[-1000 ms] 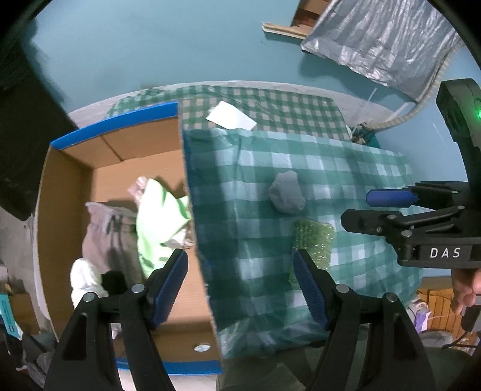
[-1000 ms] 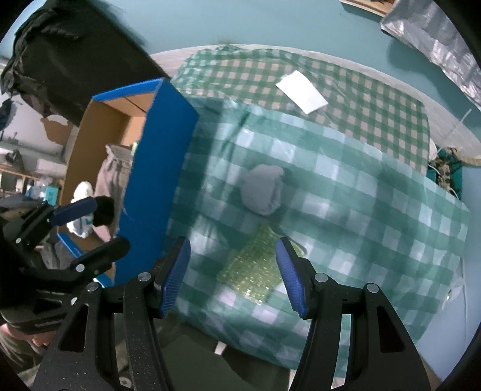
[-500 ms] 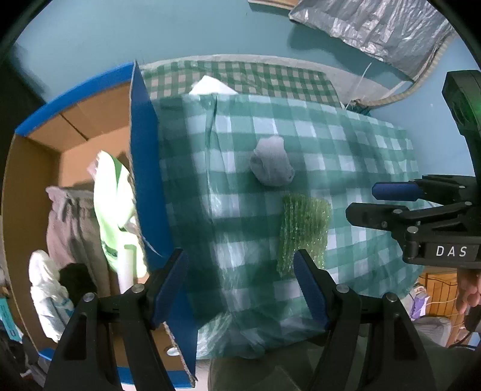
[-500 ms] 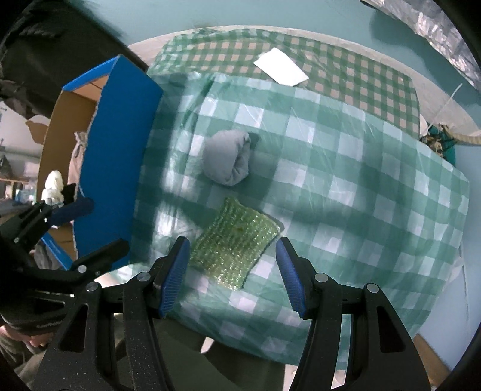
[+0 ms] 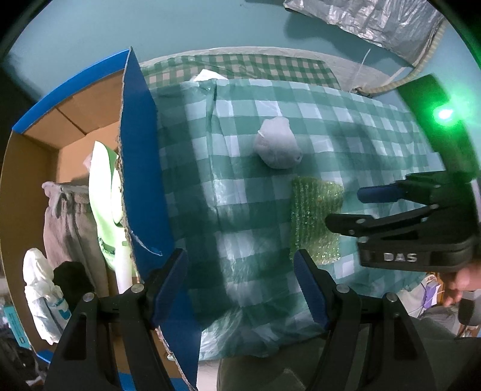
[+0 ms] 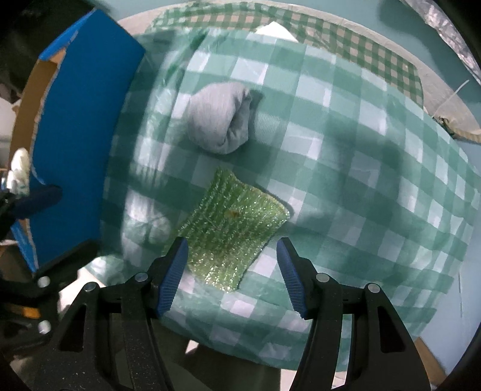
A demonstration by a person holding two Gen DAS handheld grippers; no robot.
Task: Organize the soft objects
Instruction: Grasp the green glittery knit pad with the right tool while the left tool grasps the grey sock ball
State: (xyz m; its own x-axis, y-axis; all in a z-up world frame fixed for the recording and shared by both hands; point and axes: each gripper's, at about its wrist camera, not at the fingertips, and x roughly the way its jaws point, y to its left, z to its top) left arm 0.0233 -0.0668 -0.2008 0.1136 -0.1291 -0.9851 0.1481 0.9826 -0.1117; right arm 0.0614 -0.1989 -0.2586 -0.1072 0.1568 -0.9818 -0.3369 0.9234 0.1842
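A glittery green scrub cloth lies flat on the green checked tablecloth, just ahead of my open, empty right gripper. A rolled grey sock lies beyond it. In the left wrist view the cloth and sock lie right of centre. My left gripper is open and empty above the table's near edge, beside the blue-sided cardboard box. The right gripper reaches in over the cloth from the right.
The box holds a light green garment, grey trousers, a white bundle and a black item. A white paper lies at the table's far side. A silver sheet hangs on the teal wall.
Both grippers have moved closer to the table. The right gripper has come down towards the green cloth, which now fills more of its view. Both stay open.
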